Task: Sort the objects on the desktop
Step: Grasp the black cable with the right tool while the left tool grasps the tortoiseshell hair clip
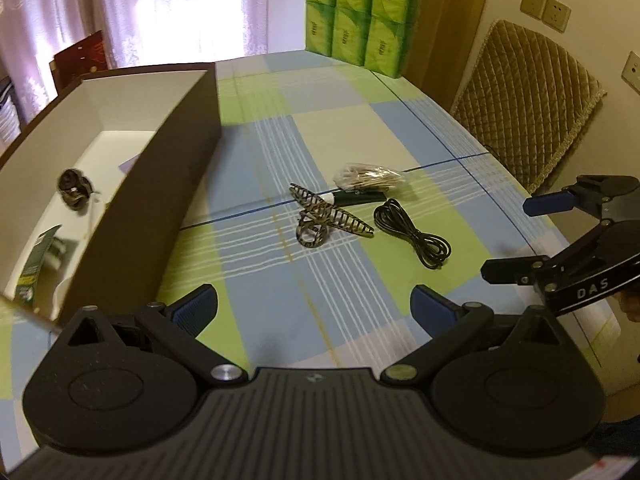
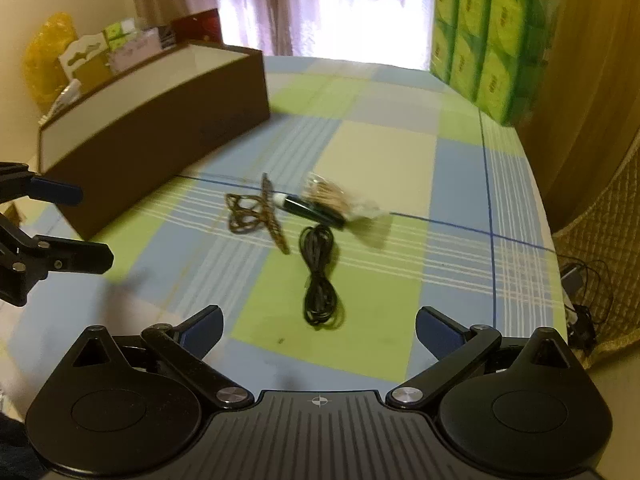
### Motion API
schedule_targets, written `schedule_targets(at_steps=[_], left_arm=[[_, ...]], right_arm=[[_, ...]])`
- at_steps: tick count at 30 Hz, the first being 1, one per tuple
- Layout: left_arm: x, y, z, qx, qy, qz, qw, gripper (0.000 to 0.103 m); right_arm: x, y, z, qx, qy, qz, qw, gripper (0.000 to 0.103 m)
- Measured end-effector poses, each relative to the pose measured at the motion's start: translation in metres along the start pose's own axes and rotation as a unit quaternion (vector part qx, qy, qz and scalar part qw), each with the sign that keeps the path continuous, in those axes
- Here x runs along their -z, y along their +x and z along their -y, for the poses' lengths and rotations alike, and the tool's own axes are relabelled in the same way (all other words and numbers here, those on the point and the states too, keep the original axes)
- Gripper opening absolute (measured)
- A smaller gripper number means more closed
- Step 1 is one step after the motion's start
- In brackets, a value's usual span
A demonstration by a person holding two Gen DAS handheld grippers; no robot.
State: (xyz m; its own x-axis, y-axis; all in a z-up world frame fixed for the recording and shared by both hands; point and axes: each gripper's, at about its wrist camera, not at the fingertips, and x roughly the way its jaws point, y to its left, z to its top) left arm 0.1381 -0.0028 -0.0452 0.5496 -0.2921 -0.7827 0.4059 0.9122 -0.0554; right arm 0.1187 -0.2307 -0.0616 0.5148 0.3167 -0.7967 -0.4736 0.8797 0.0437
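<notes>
- Hovering over the checked tabletop [image 1: 340,128], both grippers carry nothing: left gripper [image 1: 314,306] jaws spread wide, right gripper [image 2: 318,326] jaws spread wide too.
- Brown box [image 1: 160,184] sits on the left side of the tabletop; already inside it are a dark coiled item [image 1: 74,190] and a green-labelled pack [image 1: 36,268] (the rest of the interior is partly hidden by the near wall).
- Unsorted cluster in mid-tabletop, well apart from the box: patterned hair clip [image 1: 326,218], dark pen-like stick with a white end [image 1: 354,199], clear bag of cotton swabs [image 1: 368,176] overlapping the stick, and a black coiled cable [image 2: 320,280].
- Step, as I read it: between picks, sorting partly done, four items left out.
- Cable lies closest to the right gripper, straight ahead; hair clip is nearer the box side, better for the left.
- Next move calls for lowering the jaws astride the cable bundle at its bunched middle, closing firmly so loops don't trail, then carrying it over the box wall.
- Risk: loose cable loops could snag the clip just beside them.
</notes>
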Motion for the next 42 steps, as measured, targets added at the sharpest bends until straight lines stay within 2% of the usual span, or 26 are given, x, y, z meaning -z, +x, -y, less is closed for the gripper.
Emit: schedule_targets(at_steps=[1, 2, 3, 5, 9, 13, 20, 24, 34, 40, 42], left_arm=[[-0.001, 0.006, 0.001, -0.001, 0.004, -0.001, 1.0000, 0.101], [-0.002, 0.011, 0.001, 0.000, 0.007, -0.001, 1.0000, 0.100], [-0.002, 0.016, 0.001, 0.000, 0.011, -0.001, 0.9999, 0.100], [-0.004, 0.027, 0.001, 0.001, 0.016, -0.003, 0.9999, 0.100], [-0.008, 0.047, -0.001, 0.003, 0.025, -0.009, 0.9996, 0.098], [-0.014, 0.062, -0.001, 0.000, 0.038, -0.007, 0.9993, 0.097], [-0.025, 0.088, 0.000, 0.002, 0.060, -0.010, 0.9981, 0.093], [-0.033, 0.102, 0.002, 0.009, 0.080, -0.011, 0.9967, 0.091], [-0.046, 0.146, 0.008, 0.031, 0.149, -0.039, 0.9876, 0.066], [-0.050, 0.153, 0.008, 0.045, 0.163, -0.047, 0.9845, 0.030], [-0.048, 0.151, 0.007, 0.044, 0.160, -0.047, 0.9849, 0.026]], right_arm=[[0.001, 0.005, 0.000, 0.004, -0.004, -0.001, 1.000, 0.092], [0.001, 0.011, 0.000, 0.006, -0.010, -0.004, 1.000, 0.081], [0.001, 0.017, 0.000, 0.008, -0.014, -0.007, 1.000, 0.076], [0.000, 0.029, 0.002, 0.015, -0.017, -0.008, 1.000, 0.074], [-0.007, 0.049, 0.006, 0.014, -0.021, -0.005, 1.000, 0.057], [-0.014, 0.067, 0.007, 0.013, -0.029, -0.009, 0.999, 0.048], [-0.014, 0.087, 0.012, 0.012, -0.032, -0.024, 0.999, 0.023], [-0.012, 0.085, 0.025, 0.016, -0.006, -0.022, 1.000, 0.023], [-0.005, 0.072, 0.066, 0.041, 0.055, -0.032, 0.997, 0.023], [-0.002, 0.067, 0.073, 0.047, 0.065, -0.033, 0.996, 0.023], [-0.001, 0.067, 0.073, 0.046, 0.065, -0.033, 0.996, 0.023]])
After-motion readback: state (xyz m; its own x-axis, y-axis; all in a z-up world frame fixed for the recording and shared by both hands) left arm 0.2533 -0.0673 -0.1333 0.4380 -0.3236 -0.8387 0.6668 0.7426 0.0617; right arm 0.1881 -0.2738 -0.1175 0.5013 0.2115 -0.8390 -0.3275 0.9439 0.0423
